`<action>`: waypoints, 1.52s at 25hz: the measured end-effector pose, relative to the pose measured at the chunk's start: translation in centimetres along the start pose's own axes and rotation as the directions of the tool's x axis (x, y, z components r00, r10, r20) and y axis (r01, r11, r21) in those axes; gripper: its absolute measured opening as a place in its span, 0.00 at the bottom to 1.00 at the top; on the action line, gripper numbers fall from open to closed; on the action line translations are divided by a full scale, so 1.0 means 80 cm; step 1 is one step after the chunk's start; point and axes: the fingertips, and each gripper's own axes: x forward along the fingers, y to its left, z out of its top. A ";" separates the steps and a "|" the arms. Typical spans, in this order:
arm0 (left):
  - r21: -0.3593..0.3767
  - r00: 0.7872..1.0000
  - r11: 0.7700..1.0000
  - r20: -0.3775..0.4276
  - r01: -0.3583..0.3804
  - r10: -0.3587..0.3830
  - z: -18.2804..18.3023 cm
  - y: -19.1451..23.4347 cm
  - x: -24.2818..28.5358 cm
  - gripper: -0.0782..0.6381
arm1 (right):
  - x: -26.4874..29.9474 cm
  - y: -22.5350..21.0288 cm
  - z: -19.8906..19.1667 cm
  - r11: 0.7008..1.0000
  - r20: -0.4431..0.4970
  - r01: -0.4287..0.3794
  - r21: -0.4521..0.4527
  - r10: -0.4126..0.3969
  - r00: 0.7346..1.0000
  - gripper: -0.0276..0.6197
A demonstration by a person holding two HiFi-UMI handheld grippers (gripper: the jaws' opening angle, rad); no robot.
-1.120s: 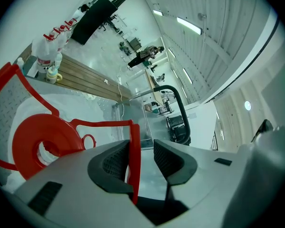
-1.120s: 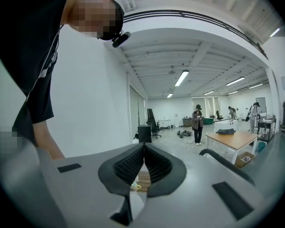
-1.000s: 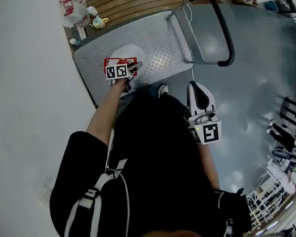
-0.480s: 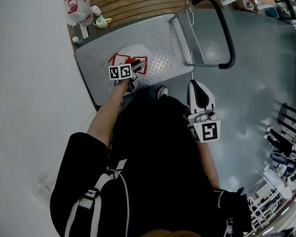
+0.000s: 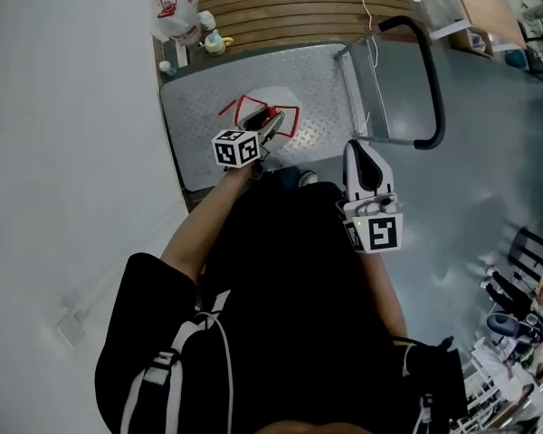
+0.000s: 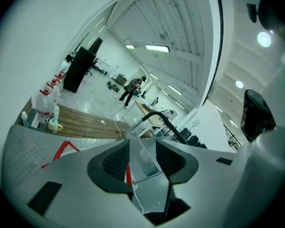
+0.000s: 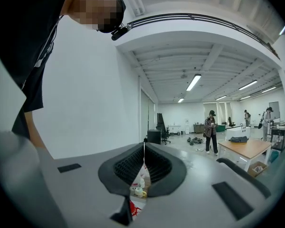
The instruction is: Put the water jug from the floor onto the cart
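Water jug [image 5: 253, 100], white with a red label, stood on the cart's [image 5: 319, 69] metal deck, near the edge closest to me. My left claw [image 5: 273, 121] hovered just above it with the jaws spread wide. In the left gripper view nothing sat between that claw's [image 6: 142, 146] jaws, only the cart's black handle [image 6: 157, 118] beyond. My right claw [image 5: 359, 149] hung over the grey floor [image 5: 489, 152] beside the cart. Seen in its own view, that claw [image 7: 143, 149] was closed and empty. Bottles [image 5: 176, 12] stood past the cart's far corner.
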 end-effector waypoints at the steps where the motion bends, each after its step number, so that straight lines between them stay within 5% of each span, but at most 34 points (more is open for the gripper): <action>1: 0.011 1.000 1.000 0.018 -0.003 0.003 0.006 -0.005 -0.009 0.37 | 0.005 0.003 0.000 1.000 0.002 -0.011 -0.002 0.011 1.000 0.07; 6: 0.112 0.995 0.994 0.101 -0.017 0.005 0.049 -0.033 -0.053 0.35 | 0.027 0.012 0.005 0.999 0.029 -0.050 0.003 0.050 0.998 0.07; 10: 0.223 0.985 0.974 0.173 -0.041 0.002 0.081 -0.063 -0.084 0.16 | 0.040 0.006 0.008 0.999 0.049 -0.048 0.022 0.047 0.998 0.07; 18: 0.376 0.946 0.925 0.316 -0.056 -0.071 0.145 -0.148 -0.128 0.13 | 0.064 0.014 0.028 0.996 0.068 -0.091 -0.026 0.092 0.993 0.07; 25: 0.519 0.918 0.840 0.390 -0.158 -0.068 0.174 -0.177 -0.152 0.13 | 0.069 0.037 0.050 0.990 0.159 -0.111 -0.084 0.123 0.980 0.07; 32: 0.471 0.915 0.874 0.395 -0.122 -0.084 0.172 -0.184 -0.160 0.13 | 0.060 0.026 0.046 0.997 0.155 -0.053 -0.056 0.061 0.986 0.07; 38: 0.491 0.905 0.867 0.402 -0.087 -0.136 0.168 -0.201 -0.159 0.13 | 0.047 0.028 0.039 0.995 0.150 -0.021 -0.099 0.036 0.988 0.07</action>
